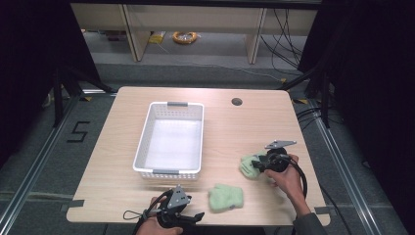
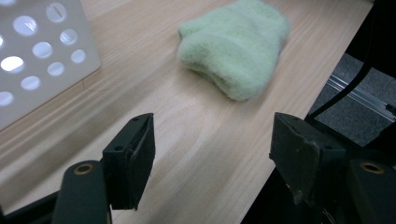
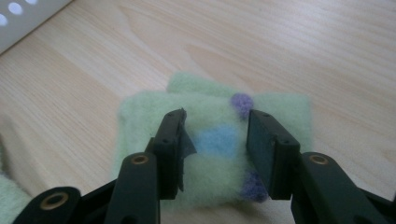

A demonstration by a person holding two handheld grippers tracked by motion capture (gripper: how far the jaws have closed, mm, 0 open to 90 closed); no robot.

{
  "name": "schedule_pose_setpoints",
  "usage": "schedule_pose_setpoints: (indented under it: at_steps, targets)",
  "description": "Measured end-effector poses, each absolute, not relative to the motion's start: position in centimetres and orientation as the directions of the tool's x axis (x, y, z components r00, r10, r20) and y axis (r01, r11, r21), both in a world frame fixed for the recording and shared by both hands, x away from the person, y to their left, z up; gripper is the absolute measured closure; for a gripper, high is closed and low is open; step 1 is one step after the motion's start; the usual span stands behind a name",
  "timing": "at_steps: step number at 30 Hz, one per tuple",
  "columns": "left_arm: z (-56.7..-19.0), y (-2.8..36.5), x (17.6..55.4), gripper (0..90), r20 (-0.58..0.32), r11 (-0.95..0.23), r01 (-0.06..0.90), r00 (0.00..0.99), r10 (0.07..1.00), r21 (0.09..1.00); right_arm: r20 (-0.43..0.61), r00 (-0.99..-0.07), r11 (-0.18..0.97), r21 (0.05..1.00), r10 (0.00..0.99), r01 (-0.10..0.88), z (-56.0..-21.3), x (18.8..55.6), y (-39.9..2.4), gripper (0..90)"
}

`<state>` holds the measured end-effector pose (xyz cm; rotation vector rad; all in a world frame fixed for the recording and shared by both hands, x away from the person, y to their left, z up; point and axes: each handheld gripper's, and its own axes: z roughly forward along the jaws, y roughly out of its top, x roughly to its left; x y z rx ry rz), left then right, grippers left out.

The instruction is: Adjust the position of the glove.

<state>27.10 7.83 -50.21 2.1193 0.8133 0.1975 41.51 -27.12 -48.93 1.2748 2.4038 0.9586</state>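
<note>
The right gripper (image 3: pixel 215 149) stands over a folded green sock with blue and purple dots (image 3: pixel 219 140); the cloth lies between its two jaws, which straddle the blue patch, but whether the pads already press on it cannot be told. The left gripper (image 2: pixel 212 158) has its jaws released and spread wide, bare table (image 2: pixel 201 140) between them. A plain green sock (image 2: pixel 236 44) lies ahead of those jaws, well apart from them. The white basket (image 2: pixel 42 51) sits ahead and left.
</note>
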Motion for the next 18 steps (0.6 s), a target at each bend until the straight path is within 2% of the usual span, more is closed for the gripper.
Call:
schedule_pose_setpoints:
  at_steps: [1, 2, 5, 8, 10, 11, 14, 18]
  targets:
    - [-50.25, 7.86, 27.11, 30.5, -0.133, -0.447, 0.480, 0.779, 0.612, 0.755, 0.101, -0.559, 0.357, 0.674, 0.823, 0.647, -49.24, 41.45, -26.87, 58.4]
    - [-50.27, 7.95, 27.24, 30.5, -0.116, -0.464, 0.471, 0.785, 0.609, 0.750, 0.075, -0.578, 0.393, 0.660, 0.813, 0.640, -49.25, 41.59, -27.08, 59.1]
    - [-50.40, 7.85, 27.13, 30.4, -0.150, -0.435, 0.499, 0.768, 0.622, 0.750, 0.102, -0.558, 0.369, 0.651, 0.823, 0.663, -49.45, 41.49, -27.09, 61.6]
    - [-50.37, 7.97, 27.34, 30.4, -0.128, -0.453, 0.482, 0.777, 0.616, 0.750, 0.099, -0.562, 0.372, 0.654, 0.821, 0.659, -49.68, 41.51, -27.10, 64.9]
    - [-50.37, 8.04, 27.36, 30.4, -0.120, -0.465, 0.480, 0.781, 0.613, 0.744, 0.124, -0.548, 0.341, 0.663, 0.827, 0.666, -49.81, 41.50, -27.00, 69.0]
    - [-50.38, 8.04, 27.36, 30.6, -0.120, -0.466, 0.480, 0.781, 0.613, 0.743, 0.134, -0.543, 0.348, 0.637, 0.829, 0.688, -49.62, 41.39, -27.05, 71.9]
    - [-50.38, 8.00, 27.33, 30.7, -0.129, -0.452, 0.481, 0.778, 0.614, 0.751, 0.133, -0.564, 0.348, 0.666, 0.815, 0.659, -49.89, 41.61, -27.24, 81.4]
    - [-50.43, 7.96, 27.30, 30.9, -0.142, -0.435, 0.486, 0.774, 0.617, 0.758, 0.128, -0.566, 0.344, 0.679, 0.814, 0.649, -49.68, 41.46, -27.20, 84.4]
